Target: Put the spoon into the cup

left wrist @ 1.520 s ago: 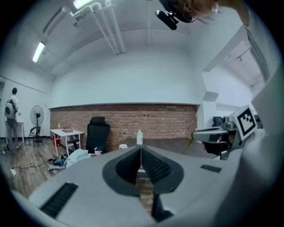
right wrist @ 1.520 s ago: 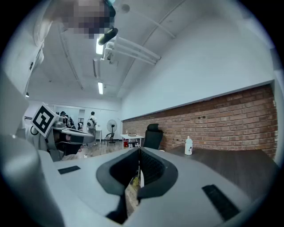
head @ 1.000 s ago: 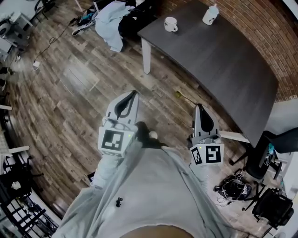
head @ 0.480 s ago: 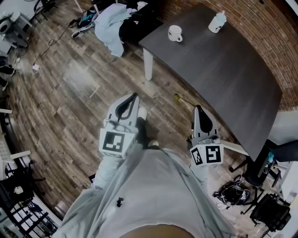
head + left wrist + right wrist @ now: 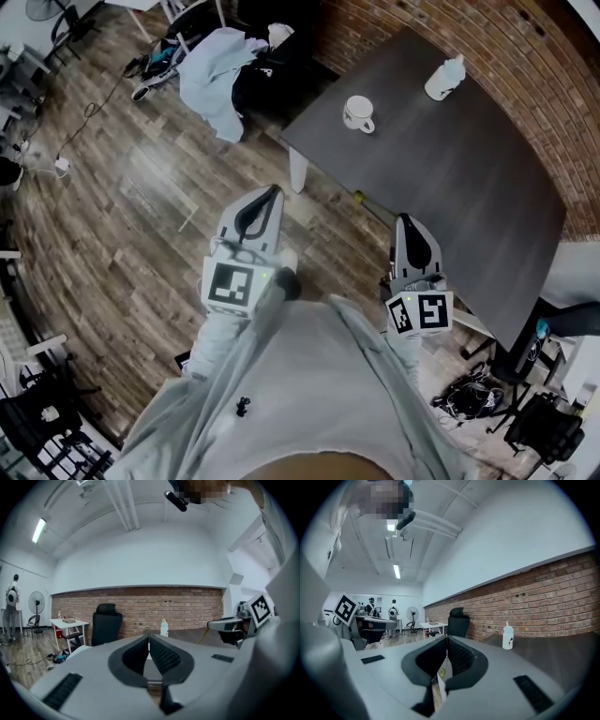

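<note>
Plank flooring (image 5: 141, 187) underfoot, with a dark table (image 5: 469, 187) against a brick wall (image 5: 534, 56). A white cup (image 5: 359, 113) stands near the table's corner, and a bottle (image 5: 444, 79) stands apart from it. The right gripper (image 5: 405, 221) is pinched on the spoon (image 5: 359, 196), whose yellow end shows by the table's near edge, well apart from the cup. The left gripper (image 5: 271, 191) has its jaws pressed together with nothing between them.

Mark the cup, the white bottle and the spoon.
cup (image 5: 356, 113): head view, on its white body.
white bottle (image 5: 444, 80): head view, on the middle of its body.
spoon (image 5: 360, 197): head view, on its yellowish far end.
</note>
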Demonstrator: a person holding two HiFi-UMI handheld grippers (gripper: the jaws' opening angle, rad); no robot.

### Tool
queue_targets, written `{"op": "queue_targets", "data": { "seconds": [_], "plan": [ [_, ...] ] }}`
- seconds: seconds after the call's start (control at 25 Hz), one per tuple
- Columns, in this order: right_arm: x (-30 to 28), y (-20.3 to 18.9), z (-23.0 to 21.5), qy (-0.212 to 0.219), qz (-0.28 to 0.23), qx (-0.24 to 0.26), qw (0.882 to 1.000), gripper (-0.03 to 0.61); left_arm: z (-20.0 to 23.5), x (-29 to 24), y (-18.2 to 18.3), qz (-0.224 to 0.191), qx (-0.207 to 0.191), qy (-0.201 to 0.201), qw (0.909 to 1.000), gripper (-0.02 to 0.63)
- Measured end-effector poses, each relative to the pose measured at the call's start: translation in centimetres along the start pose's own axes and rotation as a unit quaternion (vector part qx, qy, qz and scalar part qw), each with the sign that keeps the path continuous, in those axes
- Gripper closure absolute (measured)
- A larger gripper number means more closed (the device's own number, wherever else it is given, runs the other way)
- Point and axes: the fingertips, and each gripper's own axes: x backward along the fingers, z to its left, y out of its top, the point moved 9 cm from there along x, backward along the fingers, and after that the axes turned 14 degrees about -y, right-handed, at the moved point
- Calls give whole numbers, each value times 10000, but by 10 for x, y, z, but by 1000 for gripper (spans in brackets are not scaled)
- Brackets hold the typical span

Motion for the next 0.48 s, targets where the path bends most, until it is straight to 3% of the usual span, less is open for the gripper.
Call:
{"op": "queue_targets", "data": {
  "seconds": [0.48],
  "plan": [
    [-55, 8, 22, -511, 65, 84, 9986, 558, 78, -33, -7, -44, 157, -309, 9994, 591]
  ]
}}
